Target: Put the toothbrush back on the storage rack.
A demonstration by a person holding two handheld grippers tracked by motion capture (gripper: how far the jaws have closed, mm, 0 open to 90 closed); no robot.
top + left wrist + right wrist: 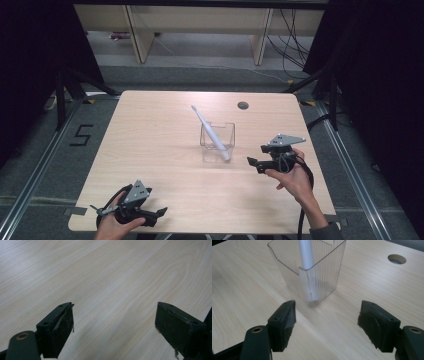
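A clear ribbed plastic cup [218, 141] stands at the middle of the wooden table [150, 135], with a white toothbrush [210, 131] leaning in it, head up and to the far left. My right gripper [253, 163] is just right of the cup, held in a hand, jaws open and empty. In the right gripper view the cup [312, 272] and the toothbrush handle [306, 253] stand close ahead of the gripper [327, 315]. My left gripper [161, 214] rests at the near left edge, open and empty. The left gripper view has the open gripper [115, 322] over bare wood.
A round cable hole [243, 105] sits near the table's far edge, seen also as the hole [396, 259] at the upper right of the right gripper view. Black tripod legs and curtains flank the table. Shelving stands behind it.
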